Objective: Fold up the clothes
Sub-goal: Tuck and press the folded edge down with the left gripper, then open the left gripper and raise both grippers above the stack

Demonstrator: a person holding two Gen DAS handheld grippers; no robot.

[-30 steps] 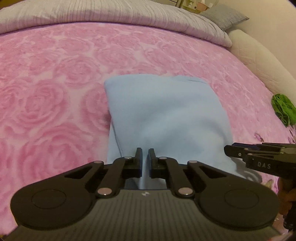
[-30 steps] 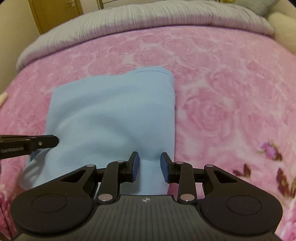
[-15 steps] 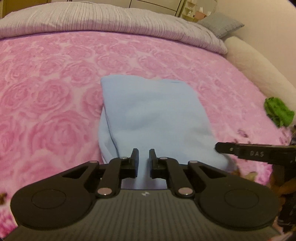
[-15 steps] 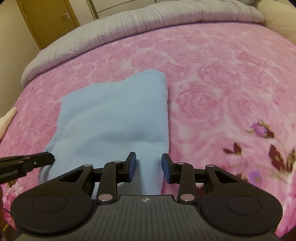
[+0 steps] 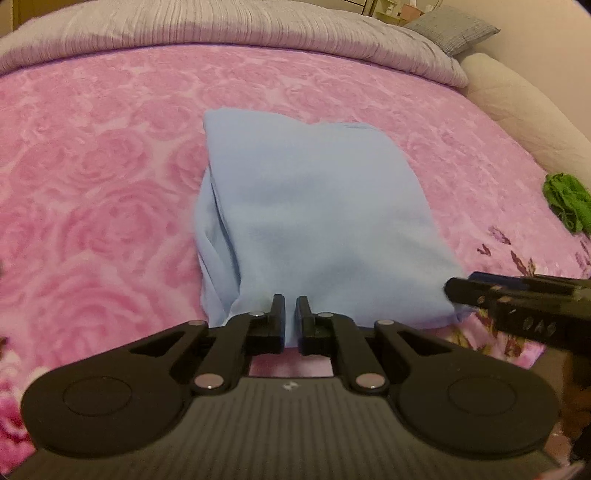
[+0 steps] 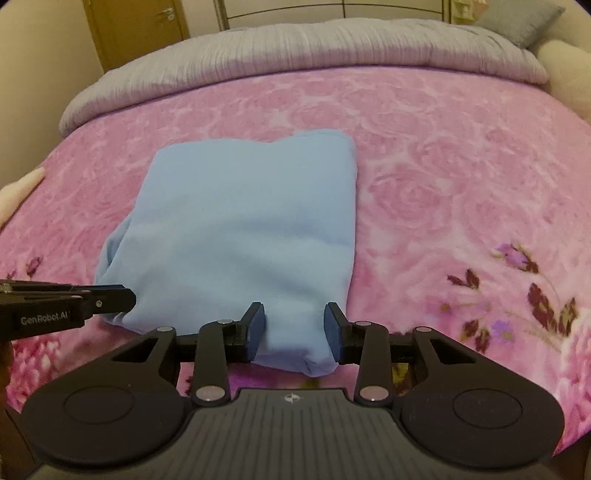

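**Folded blue garment sitting mid-bed, both grippers at its near edge**

Left wrist view: the light blue folded garment (image 5: 317,225) is lying flat on the pink rose-print blanket (image 5: 99,192), roughly in the middle of the bed. Its left side is showing a few stacked layers and loose folds. The left gripper (image 5: 290,314) is hovering right at the garment's near edge, and its fingers (image 5: 277,314) are sitting nearly closed with just a thin gap between them; I can see blue fabric through the gap, but I can't tell if they're actually pinching it. The right gripper (image 5: 517,306) is poking in from the right side, by the garment's near right corner. Off to the far right a crumpled green cloth (image 5: 567,201) is lying on the blanket, well apart from the garment. A grey quilt (image 5: 221,26) is running across the head of the bed, with a grey pillow (image 5: 452,27) at its right end.

Right wrist view: the same garment (image 6: 243,229) is filling the centre, with a neat rounded fold along its right side. The right gripper (image 6: 294,332) is spread open, its blue-padded fingers (image 6: 334,332) straddling the near right corner without clamping it. The left gripper (image 6: 66,304) is coming in from the left, its tip just beside the near left corner. A wooden door (image 6: 136,29) is showing behind the bed.
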